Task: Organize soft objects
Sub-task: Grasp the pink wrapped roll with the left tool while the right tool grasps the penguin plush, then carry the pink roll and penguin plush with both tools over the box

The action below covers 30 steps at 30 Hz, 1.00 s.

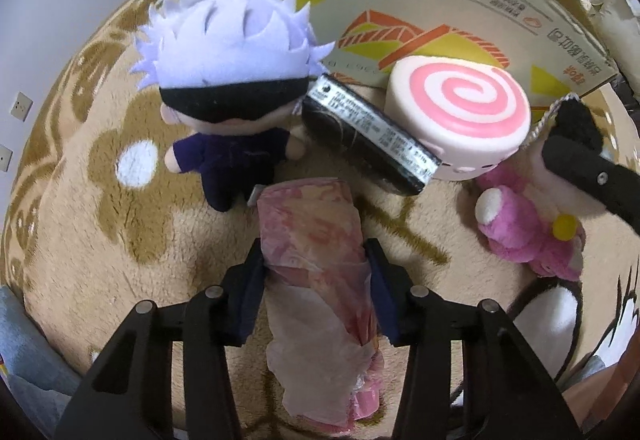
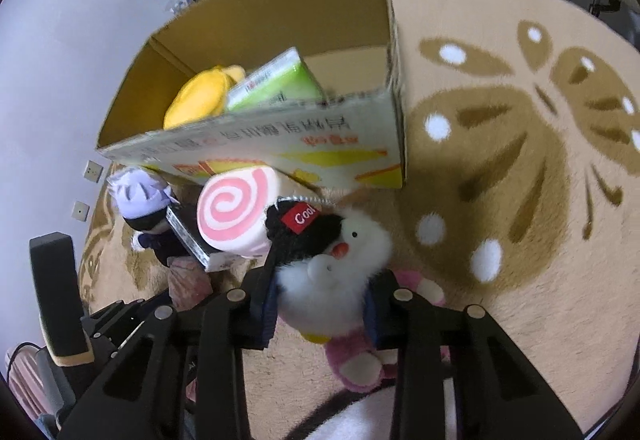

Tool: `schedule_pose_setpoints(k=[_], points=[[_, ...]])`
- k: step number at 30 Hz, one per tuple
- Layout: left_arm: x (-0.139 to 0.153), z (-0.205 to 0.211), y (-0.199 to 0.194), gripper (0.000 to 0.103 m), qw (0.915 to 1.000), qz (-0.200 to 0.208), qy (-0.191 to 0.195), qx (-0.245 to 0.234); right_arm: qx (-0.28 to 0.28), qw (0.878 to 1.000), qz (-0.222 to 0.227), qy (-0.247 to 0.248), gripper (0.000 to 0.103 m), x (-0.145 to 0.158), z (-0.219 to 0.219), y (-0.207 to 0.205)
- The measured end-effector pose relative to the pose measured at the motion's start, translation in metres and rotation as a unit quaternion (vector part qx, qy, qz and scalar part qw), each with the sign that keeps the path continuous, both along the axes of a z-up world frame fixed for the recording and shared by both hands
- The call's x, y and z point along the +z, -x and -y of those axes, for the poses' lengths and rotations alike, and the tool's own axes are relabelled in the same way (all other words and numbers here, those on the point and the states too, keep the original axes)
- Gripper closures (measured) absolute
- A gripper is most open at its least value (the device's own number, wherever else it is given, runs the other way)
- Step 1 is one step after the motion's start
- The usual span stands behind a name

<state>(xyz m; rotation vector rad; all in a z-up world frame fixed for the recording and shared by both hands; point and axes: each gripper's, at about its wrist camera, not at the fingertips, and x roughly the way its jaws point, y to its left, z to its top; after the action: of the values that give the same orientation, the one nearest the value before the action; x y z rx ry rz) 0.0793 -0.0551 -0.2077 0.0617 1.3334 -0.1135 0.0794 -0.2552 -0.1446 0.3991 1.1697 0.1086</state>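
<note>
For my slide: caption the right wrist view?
Right gripper clamps white plush beside cardboard box.

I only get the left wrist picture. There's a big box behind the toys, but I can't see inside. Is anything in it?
Observer: Yes. The right wrist view looks into the cardboard box, and a yellow plush lies inside.
Operator: Just that one?
Observer: No, a green packet leans beside it in the box.
Operator: I see a black fuzzy thing at the right edge. What is it?
Observer: It is the black hat of a white plush bird, which sits between the fingers of the right tool.
Operator: Does the hat say anything?
Observer: It carries a red tag reading "Cool".
</note>
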Motion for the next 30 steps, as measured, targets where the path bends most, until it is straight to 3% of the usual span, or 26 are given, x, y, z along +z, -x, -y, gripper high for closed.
schedule_pose_setpoints(k=[17, 30], points=[[0.051, 0.011, 0.014, 0.058, 0.9972, 0.073, -0.006, -0.01, -0.025, 0.994, 0.104, 0.002, 0.068, 0.047, 0.012, 0.025], [0.103, 0.012, 0.029, 0.058, 0.9859, 0.167, -0.012, -0.011, -0.019, 0.979, 0.201, 0.018, 0.068, 0.086, 0.005, 0.047]])
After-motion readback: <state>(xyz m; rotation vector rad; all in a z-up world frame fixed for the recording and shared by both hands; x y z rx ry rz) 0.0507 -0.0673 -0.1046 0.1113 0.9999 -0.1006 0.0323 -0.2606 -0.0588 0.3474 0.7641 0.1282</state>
